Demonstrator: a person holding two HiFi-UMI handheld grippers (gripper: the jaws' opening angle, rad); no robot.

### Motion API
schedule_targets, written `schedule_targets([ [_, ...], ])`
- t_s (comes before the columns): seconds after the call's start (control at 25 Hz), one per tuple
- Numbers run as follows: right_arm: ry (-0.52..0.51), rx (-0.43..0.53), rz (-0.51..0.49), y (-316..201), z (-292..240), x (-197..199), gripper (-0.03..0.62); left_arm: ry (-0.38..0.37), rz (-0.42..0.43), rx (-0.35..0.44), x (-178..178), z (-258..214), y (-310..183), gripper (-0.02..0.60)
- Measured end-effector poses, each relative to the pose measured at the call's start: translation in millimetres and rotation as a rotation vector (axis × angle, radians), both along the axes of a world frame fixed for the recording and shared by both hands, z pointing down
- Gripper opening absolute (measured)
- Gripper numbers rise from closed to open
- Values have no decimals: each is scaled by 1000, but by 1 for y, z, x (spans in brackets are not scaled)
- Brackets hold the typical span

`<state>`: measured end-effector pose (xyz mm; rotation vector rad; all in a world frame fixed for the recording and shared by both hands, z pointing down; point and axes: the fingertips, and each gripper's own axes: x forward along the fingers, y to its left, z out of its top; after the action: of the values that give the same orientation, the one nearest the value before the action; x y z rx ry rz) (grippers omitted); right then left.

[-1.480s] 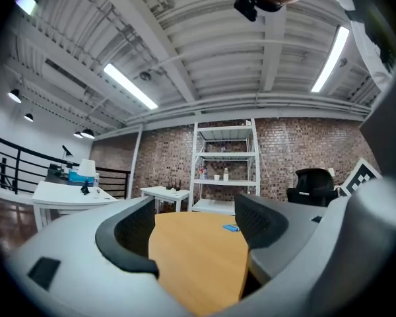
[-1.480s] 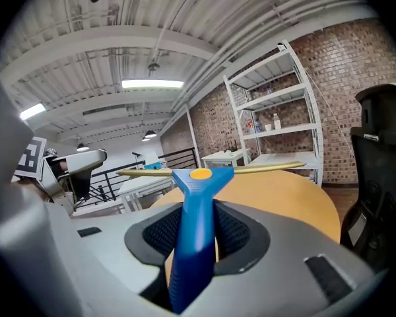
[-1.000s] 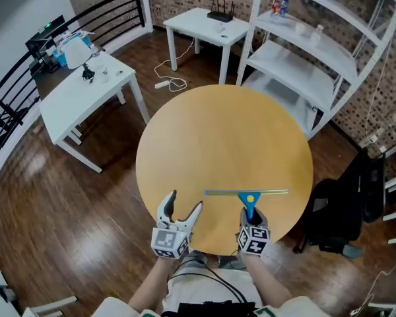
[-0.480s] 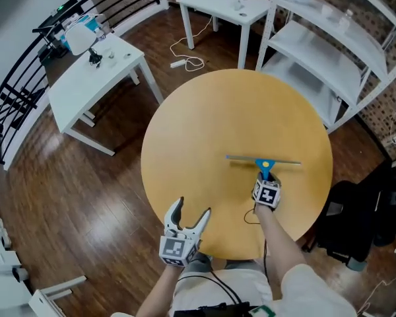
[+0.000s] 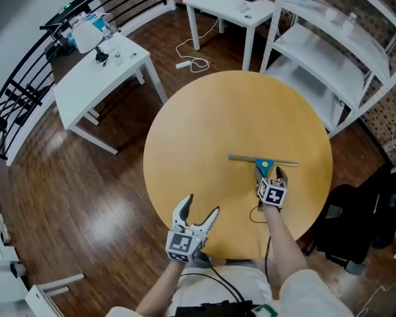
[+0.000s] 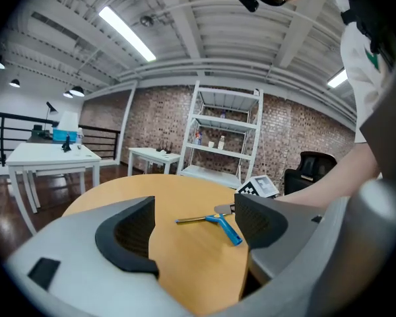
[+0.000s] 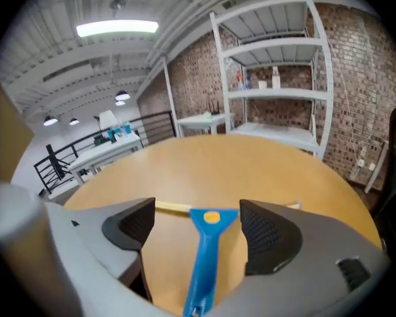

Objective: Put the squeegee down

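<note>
The squeegee [image 5: 251, 159], with a blue handle and a long thin blade, lies flat on the round wooden table [image 5: 211, 124], right of its middle. My right gripper [image 5: 269, 174] sits over the handle's near end. Its jaws are opening: the handle [image 7: 204, 243] runs between them with a gap on each side, and the pads do not press it. My left gripper [image 5: 202, 207] hovers open at the table's near edge with nothing between its fingers. In the left gripper view the squeegee [image 6: 214, 220] lies ahead on the tabletop, beside the right gripper's marker cube [image 6: 257, 187].
A white shelf unit [image 5: 343, 38] stands behind the table at the right. Two white tables [image 5: 99, 71] [image 5: 231, 2] stand at the left and the back. A black chair [image 5: 363, 216] is close to the table's right edge. A black railing [image 5: 26, 78] runs along the left.
My right gripper carried the squeegee from the near edge further onto the table, then spread its jaws off the handle. The left gripper shifted slightly and stayed open.
</note>
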<state>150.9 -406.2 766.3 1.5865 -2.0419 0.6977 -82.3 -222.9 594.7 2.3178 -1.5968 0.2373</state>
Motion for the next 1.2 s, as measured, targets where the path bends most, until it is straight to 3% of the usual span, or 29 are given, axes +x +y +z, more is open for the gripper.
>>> schedule_targets([
  [0.2,-72,464,-148,24,-170,-14,460,-19,56,78,8,-20,-13,365],
  [0.32,-156,636,-148,56,-245,-5,458,-15,49,163,6,-54,-22,365],
  [0.4,-156,690,-118,78,-278,1,453,-35,31,239,2,-81,-28,365],
  [0.52,-113,739,-55,107,-309,8,426,-57,-24,336,-4,-114,-34,365],
  [0.64,-49,730,18,131,-312,15,417,-58,-88,395,-9,-134,-30,365],
  [0.8,-56,698,17,145,-300,5,413,-106,-123,441,-11,-138,-24,356],
  [1.2,-56,659,-8,148,-303,-5,407,-115,-137,387,-8,-131,-18,350],
])
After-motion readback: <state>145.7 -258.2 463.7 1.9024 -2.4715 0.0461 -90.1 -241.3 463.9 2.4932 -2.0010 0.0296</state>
